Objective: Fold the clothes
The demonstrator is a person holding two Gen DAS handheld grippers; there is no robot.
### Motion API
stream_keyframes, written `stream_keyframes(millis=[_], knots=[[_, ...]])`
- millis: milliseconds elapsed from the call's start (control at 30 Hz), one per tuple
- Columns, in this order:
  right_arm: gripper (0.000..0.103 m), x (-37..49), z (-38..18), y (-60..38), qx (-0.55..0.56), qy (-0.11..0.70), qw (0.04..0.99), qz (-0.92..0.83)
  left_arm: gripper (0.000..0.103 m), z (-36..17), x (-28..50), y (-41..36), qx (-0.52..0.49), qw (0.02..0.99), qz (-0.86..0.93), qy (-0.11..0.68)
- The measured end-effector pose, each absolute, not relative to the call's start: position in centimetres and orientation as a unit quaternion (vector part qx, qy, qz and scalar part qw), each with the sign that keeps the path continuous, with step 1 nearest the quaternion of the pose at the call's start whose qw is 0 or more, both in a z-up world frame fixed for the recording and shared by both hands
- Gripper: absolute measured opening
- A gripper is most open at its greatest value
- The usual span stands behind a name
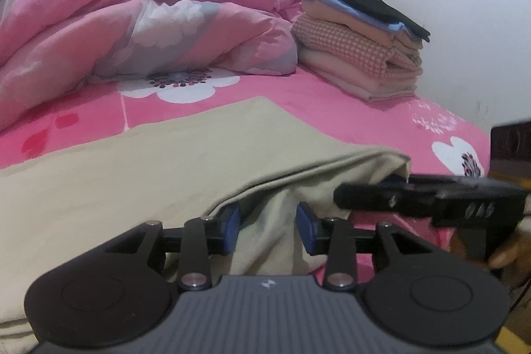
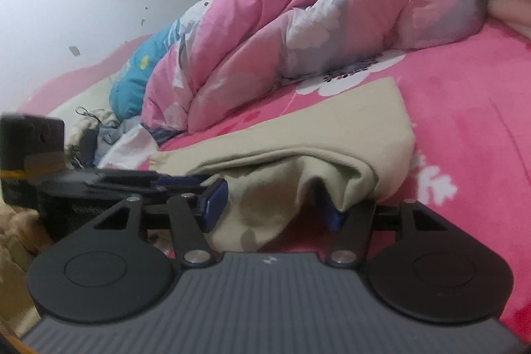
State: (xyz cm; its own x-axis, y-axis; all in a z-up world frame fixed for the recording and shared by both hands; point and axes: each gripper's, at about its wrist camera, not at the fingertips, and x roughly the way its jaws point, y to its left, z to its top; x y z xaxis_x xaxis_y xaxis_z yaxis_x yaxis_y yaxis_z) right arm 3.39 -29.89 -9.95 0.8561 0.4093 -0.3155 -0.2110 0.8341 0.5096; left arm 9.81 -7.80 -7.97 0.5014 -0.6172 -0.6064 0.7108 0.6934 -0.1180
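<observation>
Near: left claw (image 1: 267, 229) and right claw (image 2: 270, 204) both slack-open, gripping nothing, beige garment (image 1: 149, 161) loose between pads on pink bed (image 1: 348, 108); fold apparently laid, next regrasp toward far folded stack (image 1: 358, 45).

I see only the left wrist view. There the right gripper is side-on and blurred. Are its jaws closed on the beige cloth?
Observer: No. The right wrist view shows the right gripper open. A fold of the beige cloth hangs loosely between its pads and is not pinched.
Operator: Are there more clothes waiting that my view misses?
Observer: Yes. A crumpled heap of clothes lies on the bed past the far end of the beige cloth.
Operator: Is there anything else near that heap?
Observer: Blue patterned bedding lies just behind it, against the pink quilt.
</observation>
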Motion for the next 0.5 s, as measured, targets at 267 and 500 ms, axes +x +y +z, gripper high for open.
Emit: stream_keyframes(millis=[267, 500], knots=[[0.064, 4.9, -9.6, -31.7, 0.384, 0.223, 0.85, 0.284, 0.059, -7.7, 8.6, -8.0, 0.088, 0.867, -0.388, 0.3], [0.079, 6.4, -10.8, -33.3, 0.513, 0.233, 0.764, 0.315, 0.062, -7.6, 8.2, -7.6, 0.093, 0.867, -0.389, 0.298]])
